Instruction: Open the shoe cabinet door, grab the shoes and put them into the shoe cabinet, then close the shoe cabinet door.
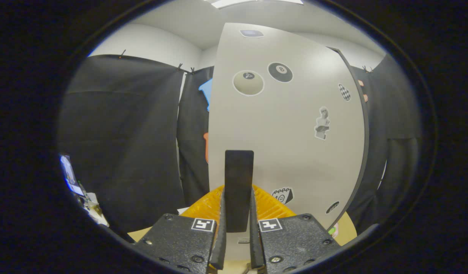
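Note:
The shoe cabinet door (294, 144) is a pale grey panel with several stickers, standing upright just ahead of me. Its black bar handle (238, 182) sticks out toward me near the door's left edge. My gripper (238, 213) is shut on this handle, with the ribbed orange fingers (270, 205) pressing it from both sides. The door's left edge stands free against the black cloth behind it. Its dark right edge (365, 152) curves down beside more cloth. I cannot tell how far the door stands open.
Black cloth walls (123, 144) hang to the left and right of the door. A small lit screen (69, 175) and some clutter sit low on the left. A light wooden surface (348, 228) shows beneath the door's lower right corner, with a small green item (332, 230) on it.

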`<state>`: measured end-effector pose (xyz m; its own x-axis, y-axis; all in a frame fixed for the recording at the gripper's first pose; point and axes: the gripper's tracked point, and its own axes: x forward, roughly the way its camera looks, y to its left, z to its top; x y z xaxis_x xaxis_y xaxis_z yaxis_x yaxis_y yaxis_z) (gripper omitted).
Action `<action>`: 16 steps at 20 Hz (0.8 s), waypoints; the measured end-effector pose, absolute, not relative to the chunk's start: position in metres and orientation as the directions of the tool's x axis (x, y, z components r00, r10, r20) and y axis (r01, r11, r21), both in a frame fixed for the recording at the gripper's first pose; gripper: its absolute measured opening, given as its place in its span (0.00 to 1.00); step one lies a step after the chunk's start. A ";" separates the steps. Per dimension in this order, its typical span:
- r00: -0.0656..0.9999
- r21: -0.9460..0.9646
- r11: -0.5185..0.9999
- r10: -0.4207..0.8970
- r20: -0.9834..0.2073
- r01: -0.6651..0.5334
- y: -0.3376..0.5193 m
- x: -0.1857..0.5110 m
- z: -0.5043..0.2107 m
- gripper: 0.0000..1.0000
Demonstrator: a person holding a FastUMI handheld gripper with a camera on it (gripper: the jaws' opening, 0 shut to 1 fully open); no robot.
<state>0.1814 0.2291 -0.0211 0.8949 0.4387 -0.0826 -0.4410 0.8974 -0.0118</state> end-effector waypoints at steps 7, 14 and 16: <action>0.875 -0.037 0.877 0.474 -0.097 -0.479 0.219 0.174 -0.021 0.27; 0.856 -0.037 0.859 0.504 -0.115 -0.510 0.210 0.165 -0.021 0.25; 0.853 -0.040 0.856 0.509 -0.116 -0.516 0.206 0.159 -0.021 0.25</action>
